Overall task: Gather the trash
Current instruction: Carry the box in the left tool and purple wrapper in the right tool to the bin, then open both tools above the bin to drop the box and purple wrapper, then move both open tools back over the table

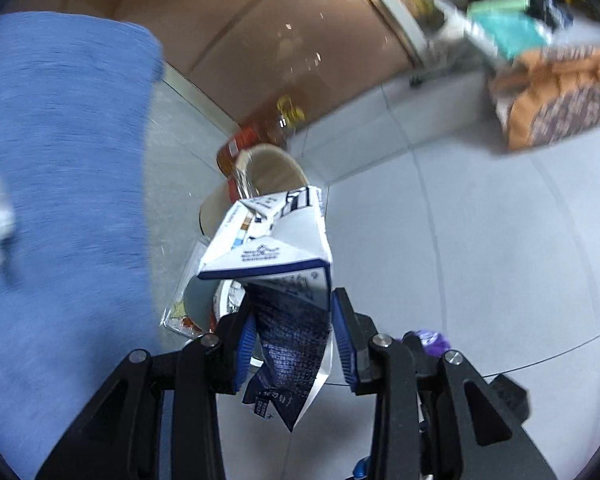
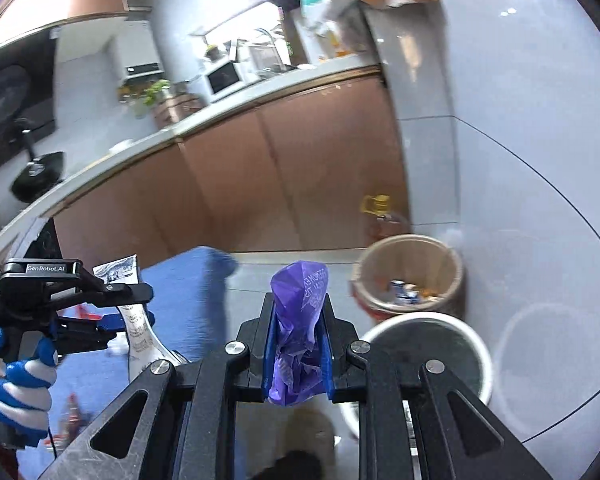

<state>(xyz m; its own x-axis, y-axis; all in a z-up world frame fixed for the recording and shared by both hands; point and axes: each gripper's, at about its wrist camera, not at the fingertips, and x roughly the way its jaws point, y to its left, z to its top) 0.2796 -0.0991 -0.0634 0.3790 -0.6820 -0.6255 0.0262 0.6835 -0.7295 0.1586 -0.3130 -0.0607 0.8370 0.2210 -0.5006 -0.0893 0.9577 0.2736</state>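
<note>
roughly midway: left gripper (image 1: 294, 344) clamps a flattened carton (image 1: 276, 256), right gripper (image 2: 298, 350) is closed on a crumpled purple wrapper (image 2: 298, 320). both pieces are held above the floor, near the tan bin (image 2: 410, 276), which already holds some trash. left to do, judging from this: drop both in; a clear packet (image 1: 180, 312) lies on the floor.

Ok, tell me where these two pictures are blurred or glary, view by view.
Left wrist view: the blue fabric and the orange patterned bag are motion-smeared, while the carton in the left tongs stays sharp. Right wrist view: the purple wrapper is crisp, the bin is soft, and glare spots sit on the floor; fisheye bends the counter.
</note>
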